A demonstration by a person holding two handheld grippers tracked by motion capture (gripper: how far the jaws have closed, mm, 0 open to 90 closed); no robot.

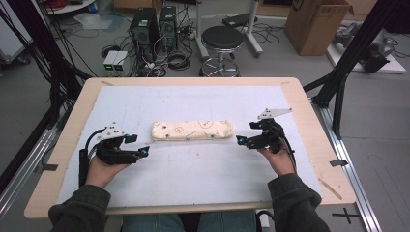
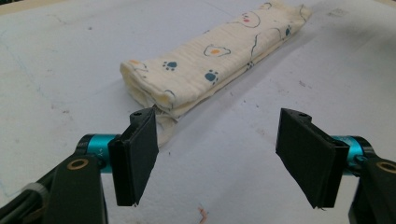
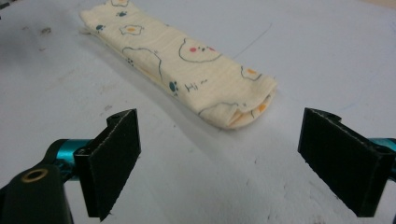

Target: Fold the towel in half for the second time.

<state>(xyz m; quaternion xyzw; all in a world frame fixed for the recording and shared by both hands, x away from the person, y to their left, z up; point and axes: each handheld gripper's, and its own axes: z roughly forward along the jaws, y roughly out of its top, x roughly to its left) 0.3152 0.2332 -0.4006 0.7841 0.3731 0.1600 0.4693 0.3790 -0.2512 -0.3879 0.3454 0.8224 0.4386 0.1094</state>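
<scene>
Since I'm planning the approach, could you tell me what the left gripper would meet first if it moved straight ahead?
Most likely the near end of the folded cloth; the left gripper has open jaws aimed at it.

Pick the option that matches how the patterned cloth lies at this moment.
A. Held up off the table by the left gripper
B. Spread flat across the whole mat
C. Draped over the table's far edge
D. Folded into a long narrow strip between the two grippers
D: the cloth lies folded in a long strip on the mat, between the left gripper and right gripper, both open and clear of it.
</scene>
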